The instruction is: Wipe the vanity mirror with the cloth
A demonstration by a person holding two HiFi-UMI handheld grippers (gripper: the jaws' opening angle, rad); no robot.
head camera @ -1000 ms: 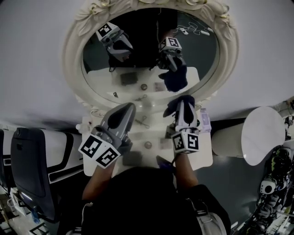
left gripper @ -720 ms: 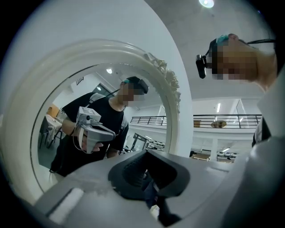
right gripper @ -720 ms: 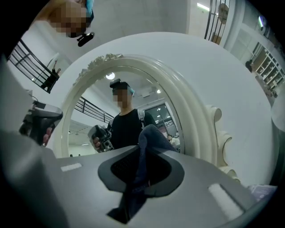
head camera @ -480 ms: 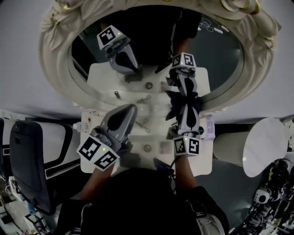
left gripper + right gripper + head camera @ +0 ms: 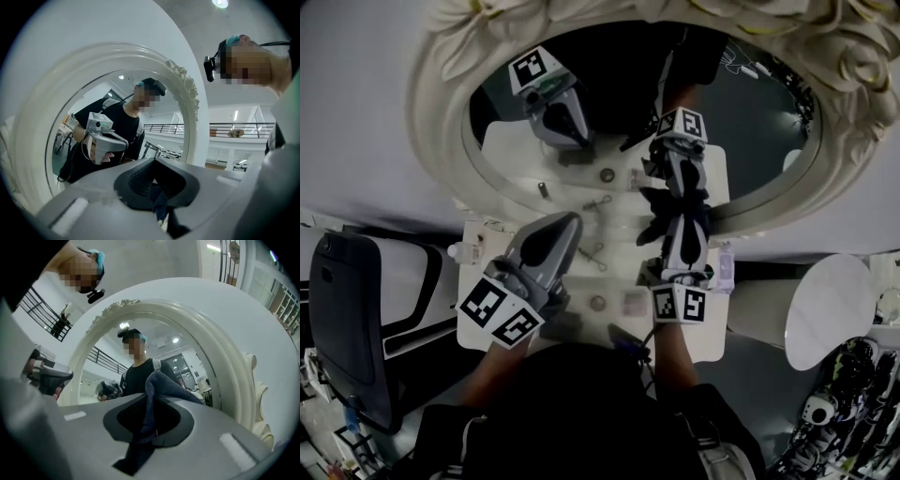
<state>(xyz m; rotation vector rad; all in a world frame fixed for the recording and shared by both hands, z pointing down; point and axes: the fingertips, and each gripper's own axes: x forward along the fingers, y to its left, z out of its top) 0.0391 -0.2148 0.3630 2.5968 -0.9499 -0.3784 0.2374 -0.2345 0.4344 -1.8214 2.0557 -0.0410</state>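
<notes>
The vanity mirror has an ornate white oval frame (image 5: 441,141) and fills the top of the head view. My right gripper (image 5: 680,223) is shut on a dark blue cloth (image 5: 675,208), which is held against the lower part of the glass (image 5: 750,122), just above the frame's bottom rim. In the right gripper view the cloth (image 5: 157,385) rises from between the jaws in front of the frame (image 5: 220,362). My left gripper (image 5: 565,223) is shut and holds nothing I can make out. It hovers over the vanity top, left of the cloth and short of the mirror frame (image 5: 190,103).
The white vanity top (image 5: 717,328) carries small items: a round piece (image 5: 598,303), a metal clip (image 5: 592,253), a pale flat box (image 5: 635,300) and a small bottle (image 5: 461,251). A dark chair (image 5: 342,309) stands left, a round white stool (image 5: 820,314) right.
The right gripper moved forward with the cloth, from over the vanity top to the mirror's lower glass. The left gripper stayed about where it was.
</notes>
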